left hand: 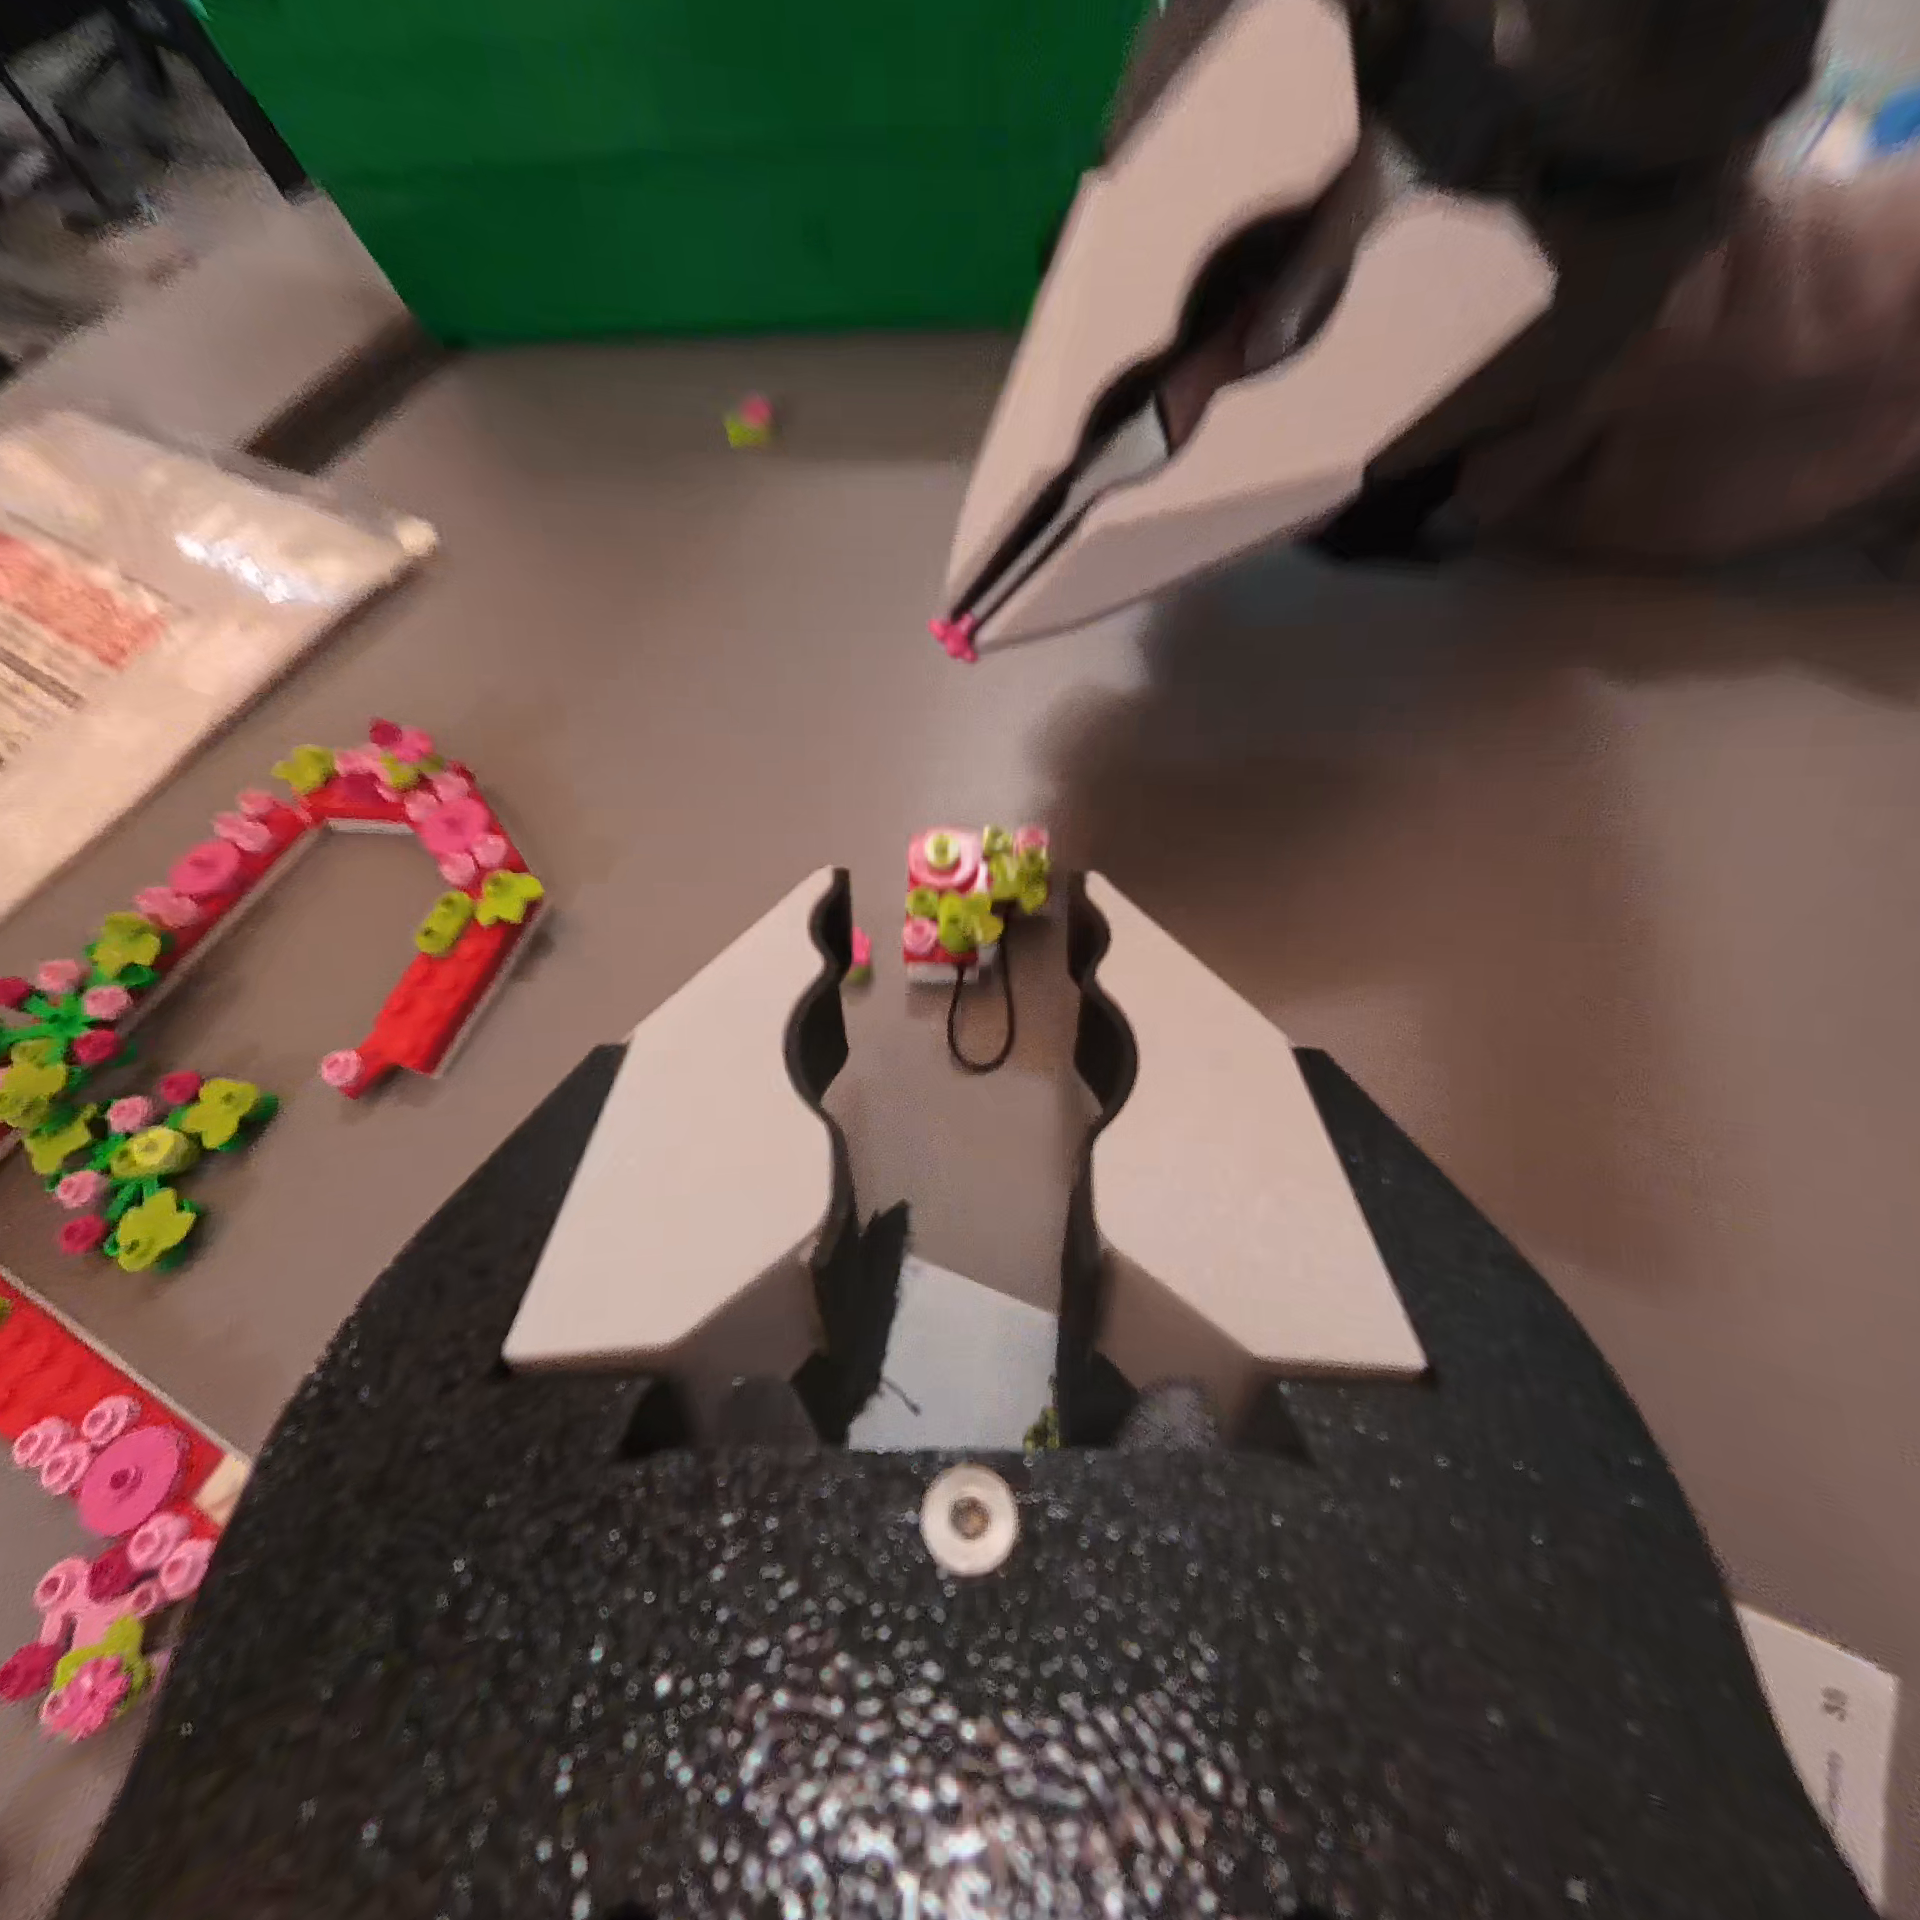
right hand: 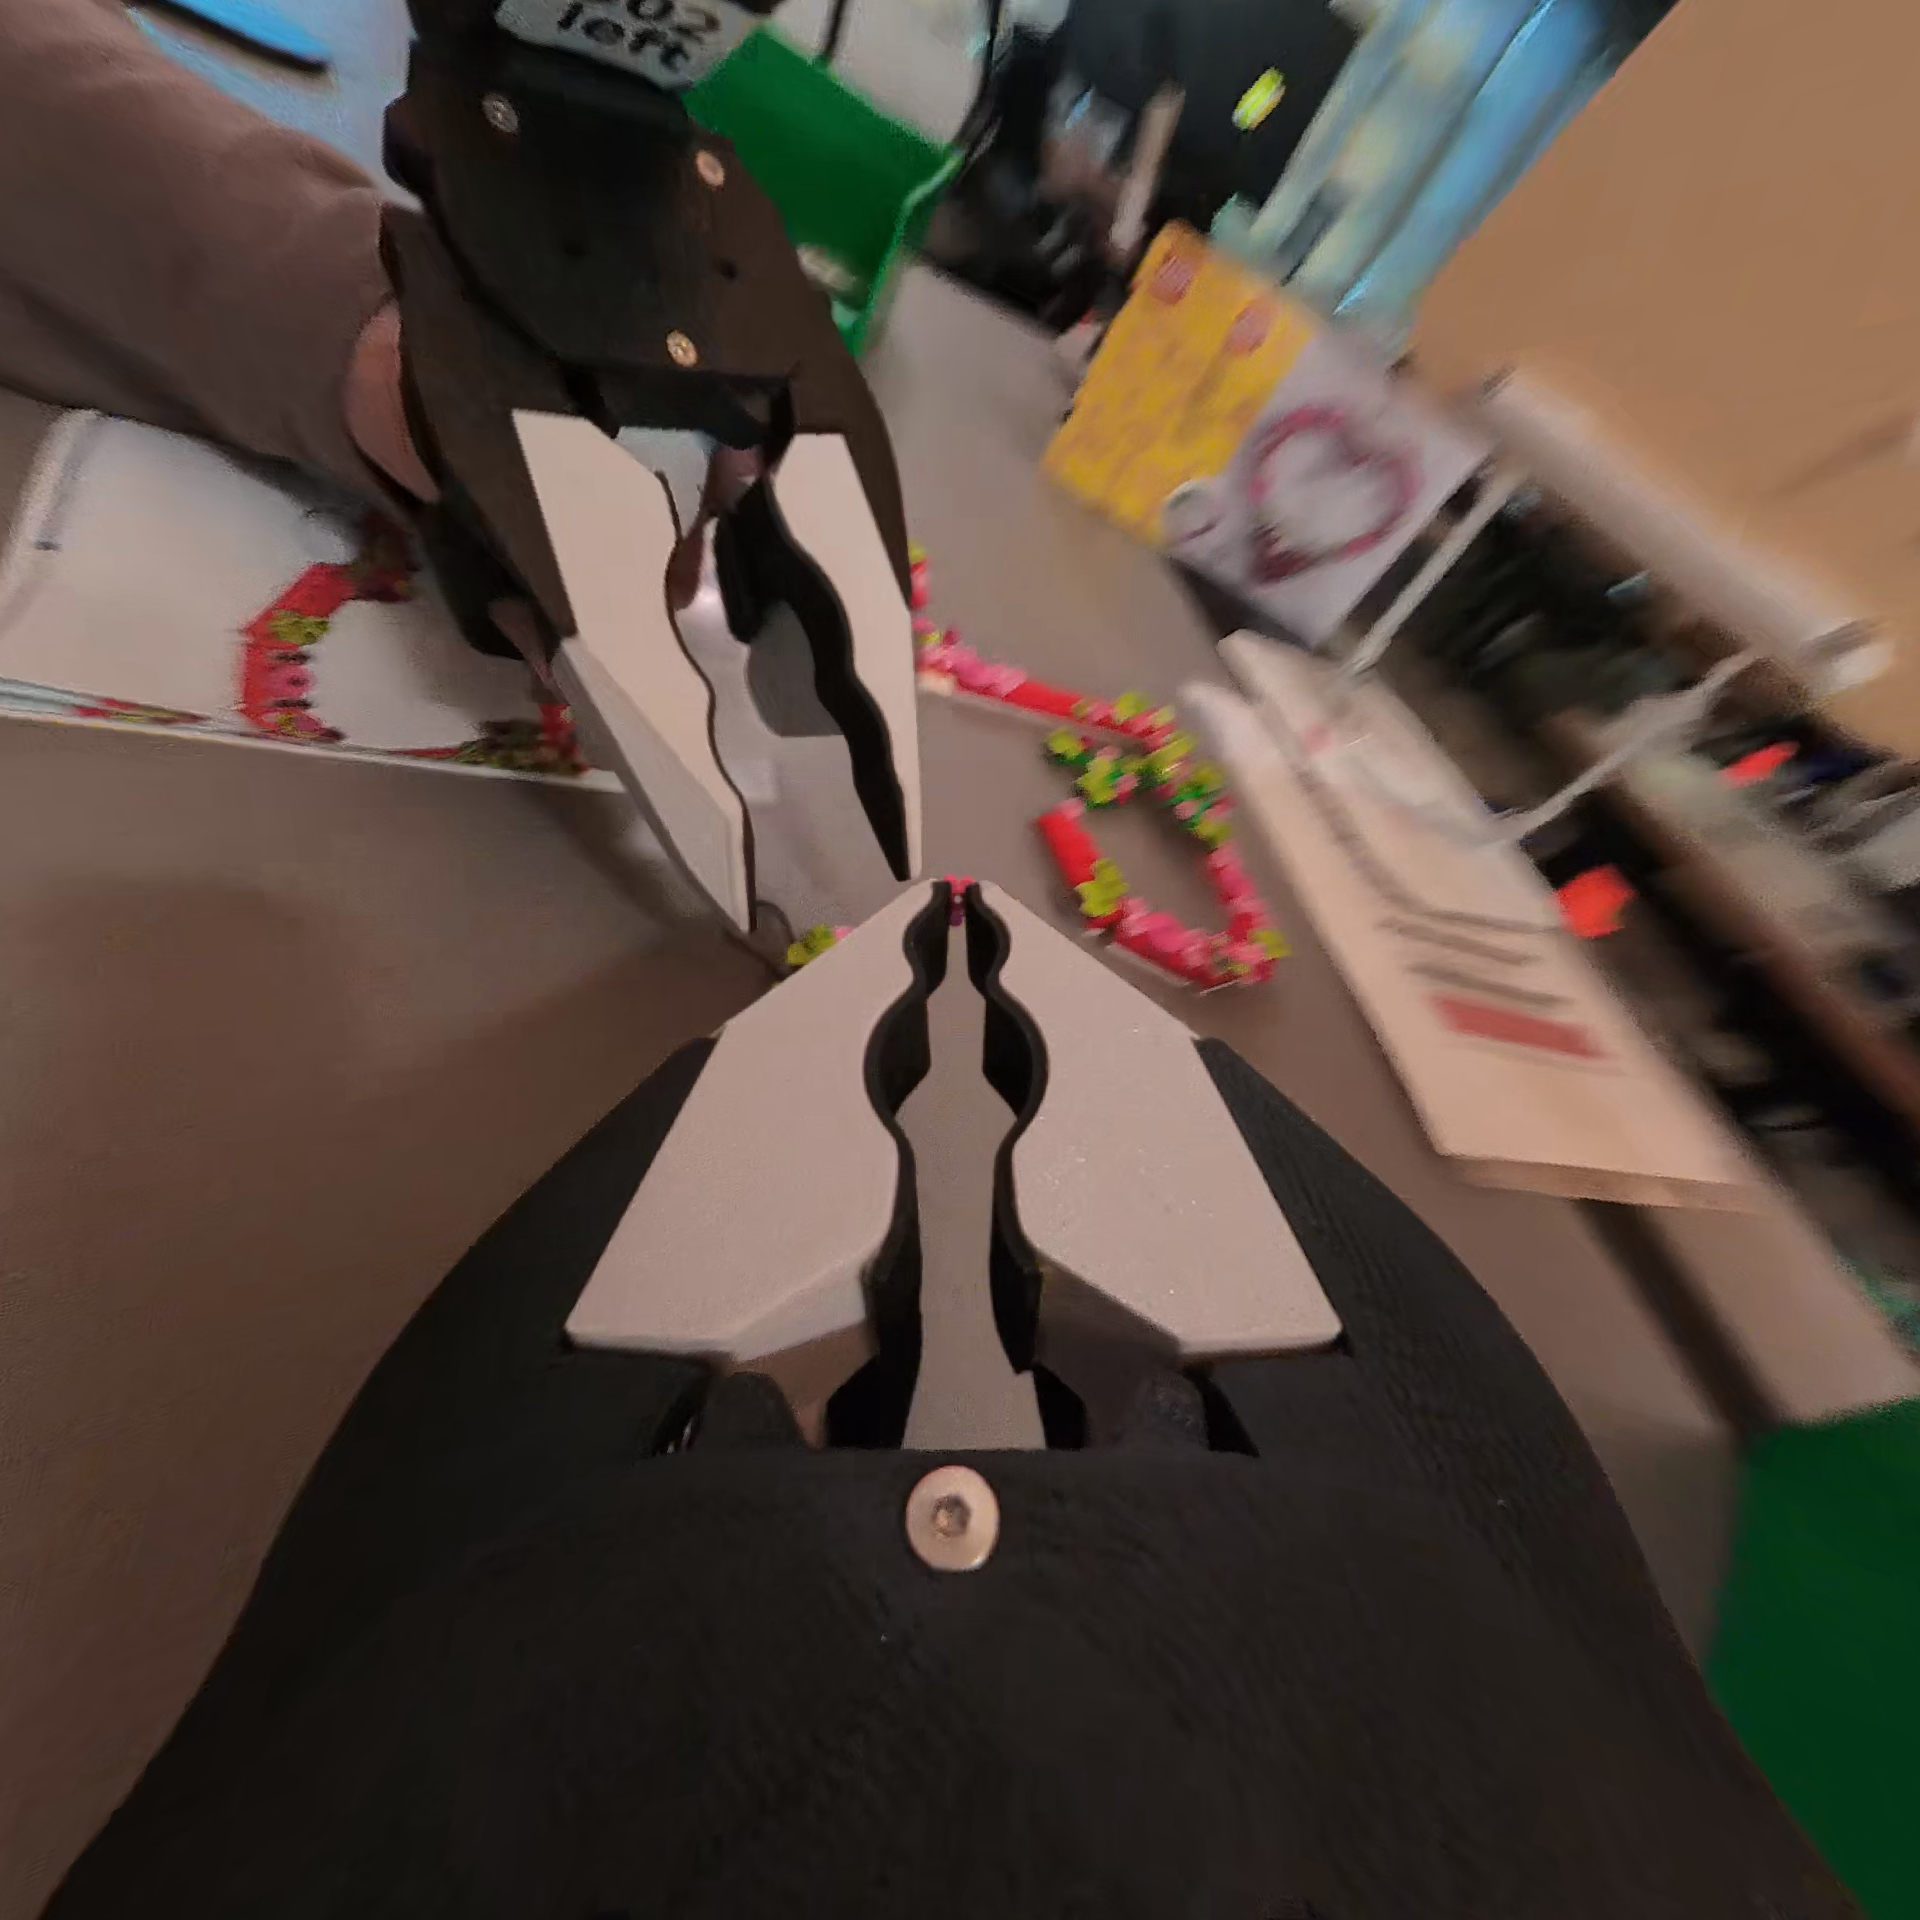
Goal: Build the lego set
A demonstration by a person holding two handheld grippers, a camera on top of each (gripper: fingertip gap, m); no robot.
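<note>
Left gripper [left hand: 956, 883]: jaws parted, angled down, low over the table.
Right gripper [right hand: 956, 891]: fingertips pinched together, raised, pointing down toward the left one.

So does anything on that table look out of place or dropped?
One stray pink-and-lime piece lies alone far back near the green board, away from the flower-covered red sections grouped at the left. Another tiny pink bit sits loose beside the small block with a black loop. Nothing looks broken.
</note>
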